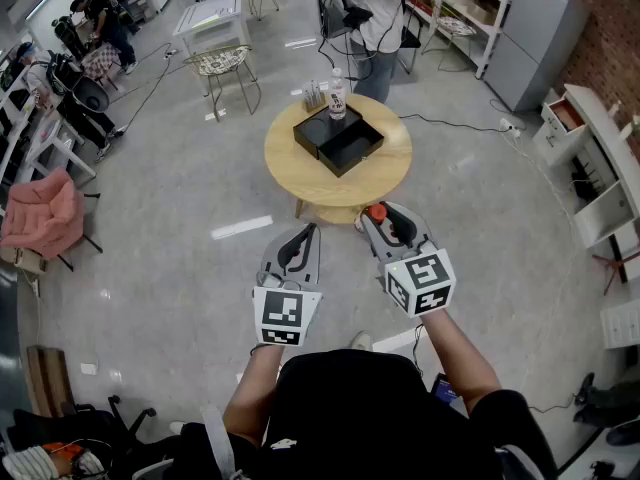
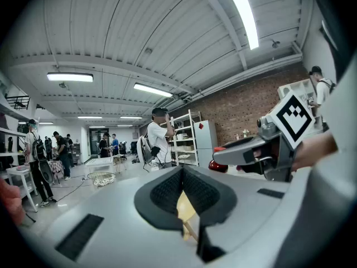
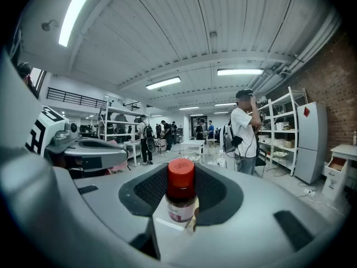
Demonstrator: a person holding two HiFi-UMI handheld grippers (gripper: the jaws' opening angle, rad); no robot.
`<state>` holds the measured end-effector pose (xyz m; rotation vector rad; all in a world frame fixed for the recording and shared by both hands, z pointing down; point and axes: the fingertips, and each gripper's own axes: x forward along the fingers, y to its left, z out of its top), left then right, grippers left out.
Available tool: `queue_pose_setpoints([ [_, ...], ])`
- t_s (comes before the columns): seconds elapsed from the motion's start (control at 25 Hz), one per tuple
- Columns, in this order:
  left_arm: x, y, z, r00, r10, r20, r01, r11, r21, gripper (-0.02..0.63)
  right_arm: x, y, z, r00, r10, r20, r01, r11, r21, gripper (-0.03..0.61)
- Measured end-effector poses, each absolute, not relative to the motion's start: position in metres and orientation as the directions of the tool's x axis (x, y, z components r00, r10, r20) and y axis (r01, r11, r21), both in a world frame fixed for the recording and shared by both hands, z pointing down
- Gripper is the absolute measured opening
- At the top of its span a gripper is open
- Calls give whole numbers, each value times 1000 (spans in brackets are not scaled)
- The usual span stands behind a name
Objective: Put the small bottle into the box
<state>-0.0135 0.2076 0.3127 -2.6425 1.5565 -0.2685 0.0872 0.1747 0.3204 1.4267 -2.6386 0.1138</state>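
The small bottle [image 3: 181, 197], brown with a red cap [image 1: 376, 212], stands upright between the pads of my right gripper [image 3: 181, 208], which is shut on it. In the head view my right gripper [image 1: 386, 224] hangs just short of the near edge of the round wooden table [image 1: 290, 163]. An open black box [image 1: 345, 166] sits on that table, with a flat black piece that looks like its lid [image 1: 312, 128] beside it. My left gripper [image 1: 300, 246] is level with the right one, to its left. Its jaws [image 2: 187, 205] are together and hold nothing.
A taller clear bottle [image 1: 338, 96] and some small items [image 1: 313, 95] stand at the table's far edge. A person in a white shirt [image 1: 372, 8] stands behind the table. A wire chair [image 1: 222, 63], white shelving [image 1: 600, 168] and a pink chair [image 1: 45, 213] ring the floor.
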Motion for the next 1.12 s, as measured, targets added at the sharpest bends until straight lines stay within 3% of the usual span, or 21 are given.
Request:
queue_pose_setpoints([
  [1.12,24,160,343,434,-886,165,-881,-456,-130,12,114,125,347,-598,-780,184,-798,600,-47,137],
])
